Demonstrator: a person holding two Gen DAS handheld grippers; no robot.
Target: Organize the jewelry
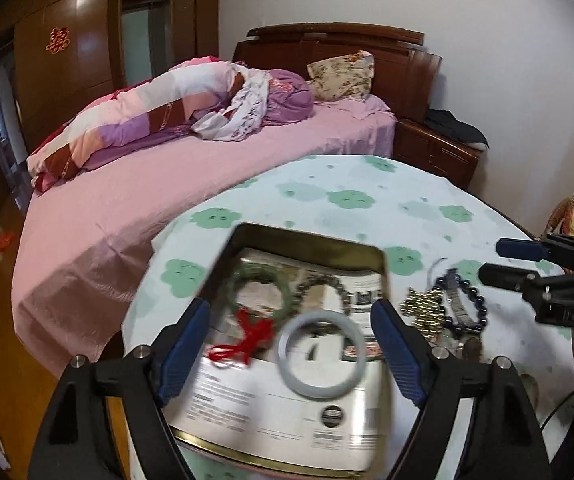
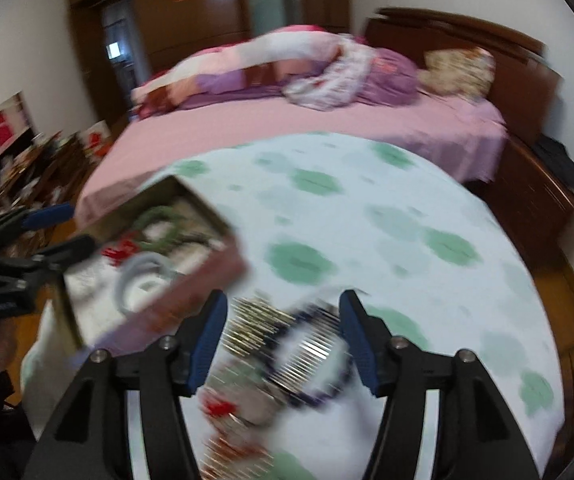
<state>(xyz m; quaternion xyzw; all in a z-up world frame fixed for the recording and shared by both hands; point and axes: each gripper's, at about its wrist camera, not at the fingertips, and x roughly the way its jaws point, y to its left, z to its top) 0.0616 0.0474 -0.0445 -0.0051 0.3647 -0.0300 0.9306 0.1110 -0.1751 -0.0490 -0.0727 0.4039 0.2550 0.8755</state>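
Note:
An open gold tin box (image 1: 311,240) lies on the table and holds a pale jade bangle (image 1: 322,354), a green bead bracelet (image 1: 263,292), a brown bead bracelet (image 1: 323,284) and a red cord (image 1: 247,340). My left gripper (image 1: 291,356) is open above the box, empty. To the right of the box lies a pile of jewelry: a gold chain (image 1: 423,308), a dark blue bead bracelet (image 1: 471,300) and a metal watch band (image 2: 307,352). My right gripper (image 2: 283,340) is open just above this pile, empty; it also shows in the left wrist view (image 1: 499,260). The right wrist view is blurred.
The table wears a white cloth with green flowers (image 1: 367,196). A bed with a pink sheet (image 1: 147,184) and rolled quilt stands behind the table. A wooden nightstand (image 1: 435,148) and wardrobe (image 1: 87,60) stand farther back.

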